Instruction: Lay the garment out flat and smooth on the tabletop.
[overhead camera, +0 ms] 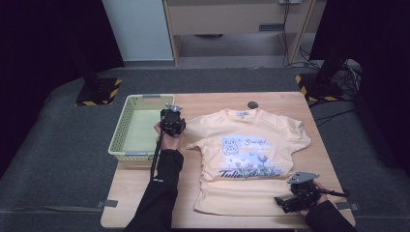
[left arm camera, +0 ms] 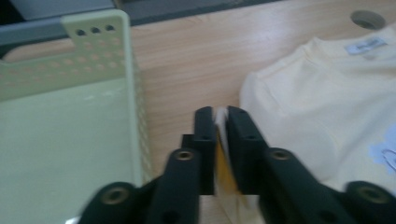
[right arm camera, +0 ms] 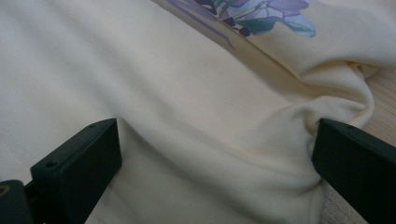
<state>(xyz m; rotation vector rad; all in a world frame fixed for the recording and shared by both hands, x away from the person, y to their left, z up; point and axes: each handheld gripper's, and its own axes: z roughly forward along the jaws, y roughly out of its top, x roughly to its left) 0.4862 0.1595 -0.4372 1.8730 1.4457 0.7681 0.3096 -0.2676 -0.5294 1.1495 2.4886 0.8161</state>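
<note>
A pale yellow T-shirt (overhead camera: pixel 246 154) with a rabbit and tulip print lies spread face up on the wooden table (overhead camera: pixel 208 101). My left gripper (overhead camera: pixel 172 122) sits at the shirt's left sleeve, shut on a fold of sleeve fabric (left arm camera: pixel 221 154) pinched between its black fingers (left arm camera: pixel 204 144). My right gripper (overhead camera: pixel 290 200) is at the shirt's lower right hem, open wide. Its fingers (right arm camera: pixel 79 163) straddle bunched hem cloth (right arm camera: pixel 224 154), with the table edge just beyond the right-hand one.
A light green perforated basket (overhead camera: pixel 126 126) stands at the table's left edge, close beside my left gripper, its wall (left arm camera: pixel 135 107) inches from the jaws. A dark round hole (overhead camera: pixel 252 104) sits in the table behind the collar. Grey carpet surrounds the table.
</note>
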